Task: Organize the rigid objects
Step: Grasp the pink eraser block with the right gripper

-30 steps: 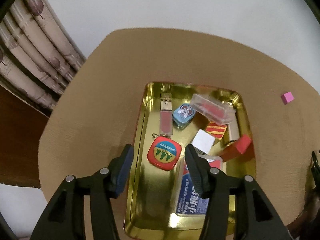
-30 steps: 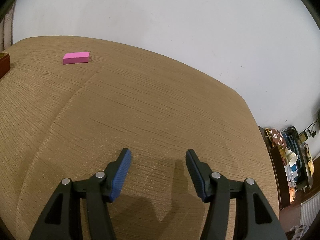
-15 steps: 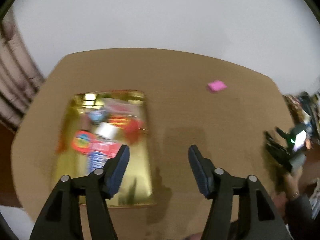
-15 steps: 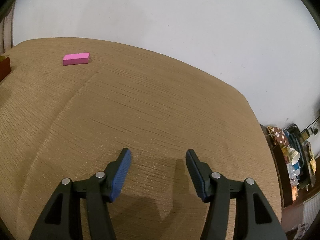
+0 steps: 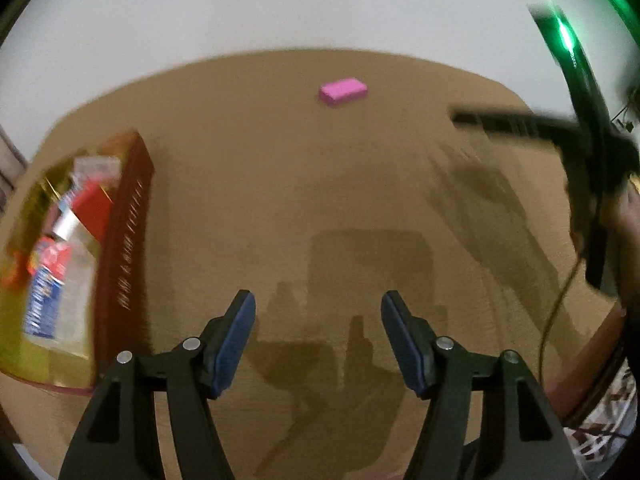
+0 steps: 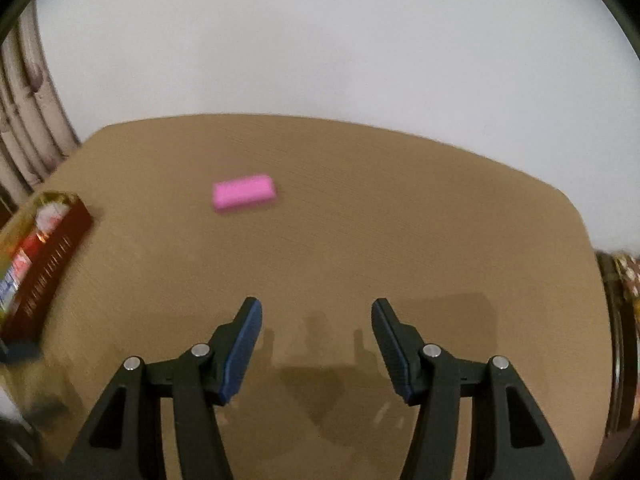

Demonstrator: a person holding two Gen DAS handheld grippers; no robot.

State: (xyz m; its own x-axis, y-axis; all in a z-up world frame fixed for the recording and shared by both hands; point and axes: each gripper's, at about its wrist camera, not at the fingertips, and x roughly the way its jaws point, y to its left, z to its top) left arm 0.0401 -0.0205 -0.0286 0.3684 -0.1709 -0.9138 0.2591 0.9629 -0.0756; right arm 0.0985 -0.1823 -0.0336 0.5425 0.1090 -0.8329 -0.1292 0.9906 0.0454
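A small pink block (image 5: 343,91) lies alone on the brown table, far ahead of my left gripper (image 5: 318,326); it also shows in the right wrist view (image 6: 243,193), ahead and left of my right gripper (image 6: 316,330). A gold tin tray with dark red sides (image 5: 124,224) holds several small boxes and tins at the left; its side also shows in the right wrist view (image 6: 52,260). Both grippers are open, empty and above bare tabletop. The right gripper appears blurred at the right edge of the left wrist view (image 5: 516,122).
The brown table (image 6: 400,220) ends at a white wall behind. Curtains (image 6: 28,120) hang at the far left. Clutter on a shelf (image 6: 626,280) sits off the table's right edge. The person's arm and a cable (image 5: 600,240) are at the right.
My left gripper has swung right, away from above the tray, which now sits at its left. My right gripper has turned left, bringing the pink block closer to centre and the tray into view.
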